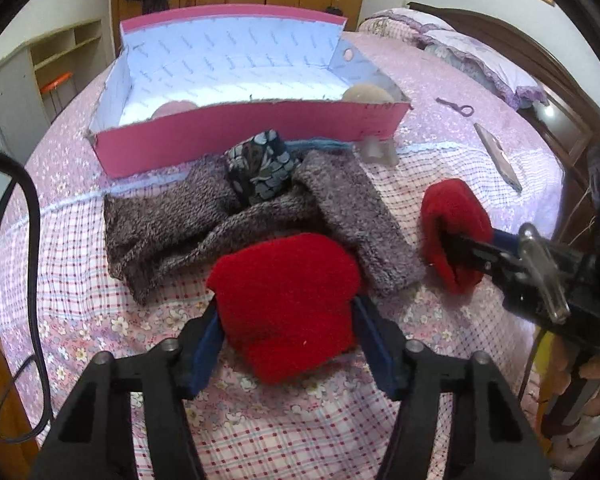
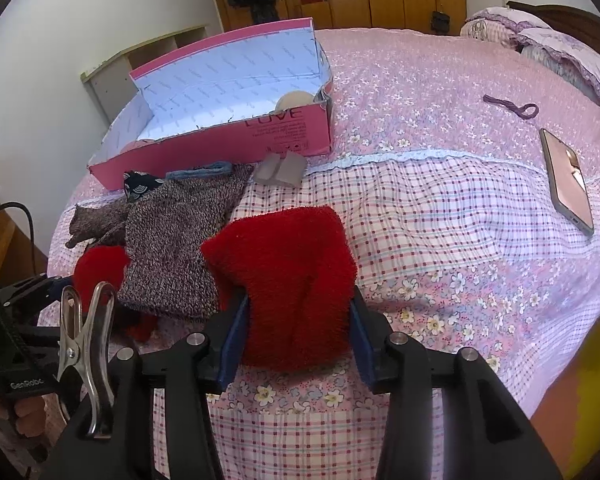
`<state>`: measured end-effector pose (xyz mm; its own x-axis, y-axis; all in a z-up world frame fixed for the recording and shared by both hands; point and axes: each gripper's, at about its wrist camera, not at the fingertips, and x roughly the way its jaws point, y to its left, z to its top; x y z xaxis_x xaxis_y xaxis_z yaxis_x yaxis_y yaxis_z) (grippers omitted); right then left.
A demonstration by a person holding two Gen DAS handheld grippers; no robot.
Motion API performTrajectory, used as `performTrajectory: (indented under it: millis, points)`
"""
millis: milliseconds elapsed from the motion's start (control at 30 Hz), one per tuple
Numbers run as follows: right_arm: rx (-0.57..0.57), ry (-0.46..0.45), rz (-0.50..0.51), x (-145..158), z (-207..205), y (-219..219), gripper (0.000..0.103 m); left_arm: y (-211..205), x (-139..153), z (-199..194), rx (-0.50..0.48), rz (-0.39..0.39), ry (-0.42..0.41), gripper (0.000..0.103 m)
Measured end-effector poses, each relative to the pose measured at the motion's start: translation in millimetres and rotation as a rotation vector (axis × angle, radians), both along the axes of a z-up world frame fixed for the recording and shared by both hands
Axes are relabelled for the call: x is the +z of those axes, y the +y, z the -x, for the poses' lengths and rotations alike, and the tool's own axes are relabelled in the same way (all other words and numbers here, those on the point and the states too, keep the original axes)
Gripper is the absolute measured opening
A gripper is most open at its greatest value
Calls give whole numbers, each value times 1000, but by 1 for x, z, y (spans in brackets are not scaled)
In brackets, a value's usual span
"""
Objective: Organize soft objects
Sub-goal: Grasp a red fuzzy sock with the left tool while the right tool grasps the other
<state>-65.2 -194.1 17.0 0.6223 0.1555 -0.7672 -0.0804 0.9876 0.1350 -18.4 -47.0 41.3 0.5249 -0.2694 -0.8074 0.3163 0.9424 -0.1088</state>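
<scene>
My left gripper point(image 1: 286, 304) is shut on a red fleece piece point(image 1: 284, 280) that rests on the bed. My right gripper point(image 2: 299, 300) is shut on another red fleece piece point(image 2: 292, 264), which stands up between its blue pads; the right gripper point(image 1: 448, 240) shows at the right of the left wrist view. Grey-brown knit socks point(image 1: 172, 220) lie between and behind both, so I cannot tell whether the red pieces join beneath them. A dark patterned roll point(image 1: 260, 168) sits on the socks. Behind stands an open pink box point(image 1: 240, 140).
The box holds a beige ball point(image 2: 296, 100) and a pinkish one point(image 1: 172, 108). A grey plastic piece point(image 2: 280, 172) lies by the box. A phone point(image 2: 568, 180) and a purple hair tie point(image 2: 512, 106) lie to the right. A black cable point(image 1: 32, 220) hangs at the bed's left edge.
</scene>
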Motion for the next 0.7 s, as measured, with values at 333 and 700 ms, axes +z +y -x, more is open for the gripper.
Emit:
performTrajectory:
  millis: [333,700]
  points:
    - [-6,8,-7,-9,-1,-3,49,1,4,7,-20,4,-37,47]
    - [1,-56,-19,7,6,0,34,13,18,21,-19,30,-81,40]
